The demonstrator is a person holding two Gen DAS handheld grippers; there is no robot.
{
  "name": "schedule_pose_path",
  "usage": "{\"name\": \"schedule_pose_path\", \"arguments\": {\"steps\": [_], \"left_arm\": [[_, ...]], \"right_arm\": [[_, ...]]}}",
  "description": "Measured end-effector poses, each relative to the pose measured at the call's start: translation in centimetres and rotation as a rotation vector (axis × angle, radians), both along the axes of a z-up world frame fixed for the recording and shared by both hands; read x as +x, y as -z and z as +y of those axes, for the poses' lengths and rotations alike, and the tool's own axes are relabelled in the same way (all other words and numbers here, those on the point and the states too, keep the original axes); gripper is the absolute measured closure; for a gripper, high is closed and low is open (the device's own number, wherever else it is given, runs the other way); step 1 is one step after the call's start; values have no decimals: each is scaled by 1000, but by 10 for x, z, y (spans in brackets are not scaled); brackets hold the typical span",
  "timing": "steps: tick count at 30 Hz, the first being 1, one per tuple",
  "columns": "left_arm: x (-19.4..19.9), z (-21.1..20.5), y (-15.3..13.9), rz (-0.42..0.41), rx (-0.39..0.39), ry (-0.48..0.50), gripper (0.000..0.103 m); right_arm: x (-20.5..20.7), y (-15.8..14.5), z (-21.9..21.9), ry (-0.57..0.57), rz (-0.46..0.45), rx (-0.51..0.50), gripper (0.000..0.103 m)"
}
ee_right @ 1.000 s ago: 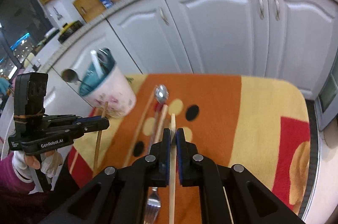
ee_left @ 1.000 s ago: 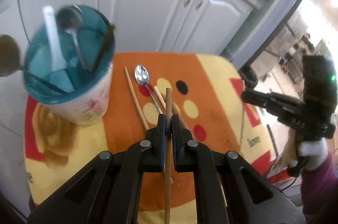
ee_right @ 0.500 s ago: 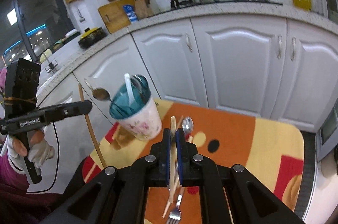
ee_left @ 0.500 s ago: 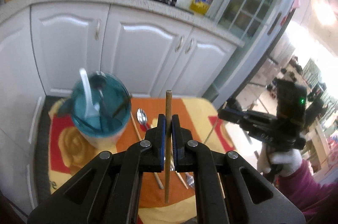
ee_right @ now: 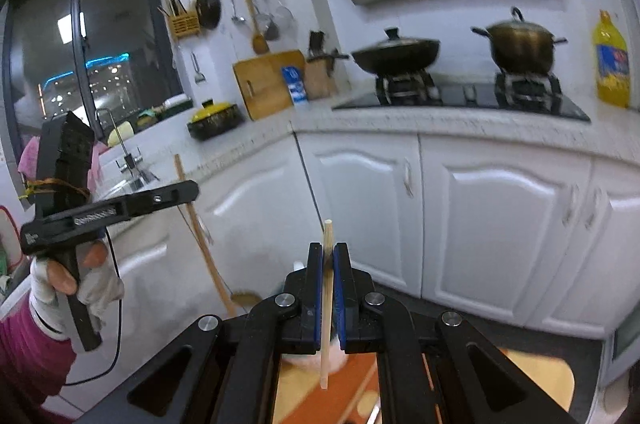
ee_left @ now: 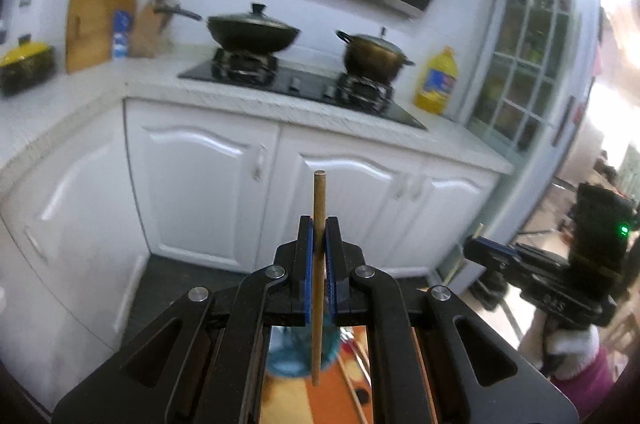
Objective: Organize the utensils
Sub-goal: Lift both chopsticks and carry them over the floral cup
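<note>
- My left gripper (ee_left: 319, 256) has its jaws closed on a brown wooden chopstick (ee_left: 319, 208), pinched near the upper part of the stick.
- That chopstick stands upright, long axis vertical: the top end pokes above the jaws, the lower end hangs down over the teal-rimmed utensil cup (ee_left: 298, 356), which I can only glimpse between the gripper's arms.
- My right gripper (ee_right: 328, 264) is likewise clamped on a paler chopstick (ee_right: 326, 324), also upright, with its lower tip hanging above the orange cloth (ee_right: 344, 388) on the tabletop.
- From the right wrist view the brown chopstick slants a little, its lower end near what looks like a spoon bowl sticking out of the cup; I cannot tell if the tip is inside the rim.
- Progress, as I judge it: neither chopstick is in the cup yet, so both still need lowering and releasing.
- A few thin items lie on the cloth by the cup, too blurred to name; I take it they remain to be collected.
- The cup seems to hold some utensils, though most of it is hidden.
</note>
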State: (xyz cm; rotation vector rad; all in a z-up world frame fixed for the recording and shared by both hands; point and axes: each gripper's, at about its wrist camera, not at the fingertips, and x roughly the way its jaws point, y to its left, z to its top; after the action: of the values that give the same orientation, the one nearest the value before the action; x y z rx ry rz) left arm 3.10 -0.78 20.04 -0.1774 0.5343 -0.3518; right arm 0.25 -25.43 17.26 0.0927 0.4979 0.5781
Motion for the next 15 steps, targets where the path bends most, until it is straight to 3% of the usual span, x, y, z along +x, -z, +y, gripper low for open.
{"name": "schedule_pose_path", "arguments": {"steps": [5, 15], "left_arm": [[26, 3, 5, -30, 44, -66, 99], [55, -9, 35, 11, 101, -90, 99]], "right_arm": [[26, 0, 28, -8, -10, -3, 98], [57, 20, 41, -20, 22, -15, 98]]}}
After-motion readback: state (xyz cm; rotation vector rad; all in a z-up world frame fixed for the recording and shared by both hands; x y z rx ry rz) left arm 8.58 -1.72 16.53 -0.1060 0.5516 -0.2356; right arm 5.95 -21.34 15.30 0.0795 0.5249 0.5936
